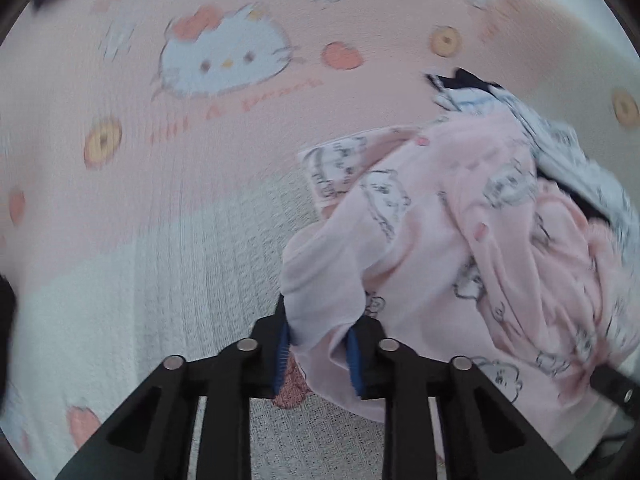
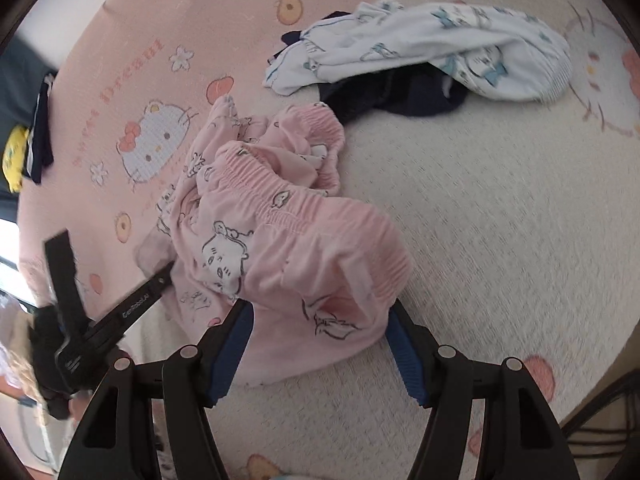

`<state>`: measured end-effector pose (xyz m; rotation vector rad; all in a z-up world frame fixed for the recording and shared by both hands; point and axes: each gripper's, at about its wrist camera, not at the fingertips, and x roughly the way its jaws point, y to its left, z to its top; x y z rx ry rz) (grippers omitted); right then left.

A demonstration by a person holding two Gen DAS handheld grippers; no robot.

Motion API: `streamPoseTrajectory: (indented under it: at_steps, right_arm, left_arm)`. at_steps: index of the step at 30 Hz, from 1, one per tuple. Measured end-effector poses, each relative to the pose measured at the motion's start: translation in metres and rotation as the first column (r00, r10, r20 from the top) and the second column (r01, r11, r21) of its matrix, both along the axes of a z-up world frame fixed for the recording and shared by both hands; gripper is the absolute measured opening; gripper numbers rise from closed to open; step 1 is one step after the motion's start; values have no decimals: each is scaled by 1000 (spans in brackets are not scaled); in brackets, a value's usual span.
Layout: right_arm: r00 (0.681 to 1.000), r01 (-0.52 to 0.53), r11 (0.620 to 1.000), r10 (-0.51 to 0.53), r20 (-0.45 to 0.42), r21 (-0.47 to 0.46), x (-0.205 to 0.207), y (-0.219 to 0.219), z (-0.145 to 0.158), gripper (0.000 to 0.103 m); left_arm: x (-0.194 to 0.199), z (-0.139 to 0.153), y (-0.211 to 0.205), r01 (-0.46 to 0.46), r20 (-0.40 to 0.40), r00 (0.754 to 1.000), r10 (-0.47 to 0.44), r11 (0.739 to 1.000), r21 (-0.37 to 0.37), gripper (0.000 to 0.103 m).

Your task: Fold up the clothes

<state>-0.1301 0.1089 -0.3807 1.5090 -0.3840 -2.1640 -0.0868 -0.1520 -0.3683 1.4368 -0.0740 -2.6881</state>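
Pink pyjama trousers (image 2: 280,240) printed with little cartoon animals lie crumpled on a pink and white bedspread (image 2: 500,220), just beside the cartoon cat face (image 2: 156,140) printed on that spread. Their gathered elastic waistband (image 2: 260,184) stands open and bunched at the top of the heap. The left gripper (image 1: 320,354) has a fold of the pink trousers (image 1: 420,240) between its blue pads (image 1: 282,356), and both pads press on the cloth, so it grips the trousers at their edge nearest the camera. The right gripper (image 2: 320,354) is spread wide, with the near end of the trousers lying between its blue pads (image 2: 232,352); the left pad touches the cloth, the right pad sits just at its edge, and the fabric is not pinched. Beyond the trousers, away from the grippers, a white garment with blue bows (image 2: 440,44) lies rumpled on a dark navy garment (image 2: 400,96), which almost touches the trousers' waistband.
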Motion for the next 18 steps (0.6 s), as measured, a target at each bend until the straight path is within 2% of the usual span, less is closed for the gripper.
streamPoseTrajectory:
  at_steps: [1, 3, 4, 6, 15, 18]
  right_arm:
    - [1000, -13, 1000, 13, -12, 18, 0, -3, 1, 66]
    - [999, -25, 997, 28, -43, 68, 1, -6, 3, 44]
    - [998, -29, 996, 33, -50, 89, 0, -8, 3, 40]
    - [997, -44, 991, 51, -54, 123, -1, -10, 3, 14]
    - [976, -168, 975, 185, -112, 148, 10, -33, 17, 12]
    - [971, -197, 968, 214, -102, 156, 12, -41, 18, 12]
  left_arm:
    - [2, 1, 4, 12, -11, 1000, -12, 999, -37, 17]
    - [2, 3, 6, 20, -23, 999, -22, 996, -82, 15]
    - [2, 3, 6, 21, -28, 999, -23, 995, -98, 14]
    - [1, 3, 3, 9, -27, 1000, -12, 994, -110, 13]
    - [14, 10, -34, -84, -14, 996, 83, 993, -80, 11]
    - [21, 16, -50, -117, -21, 993, 116, 991, -63, 11]
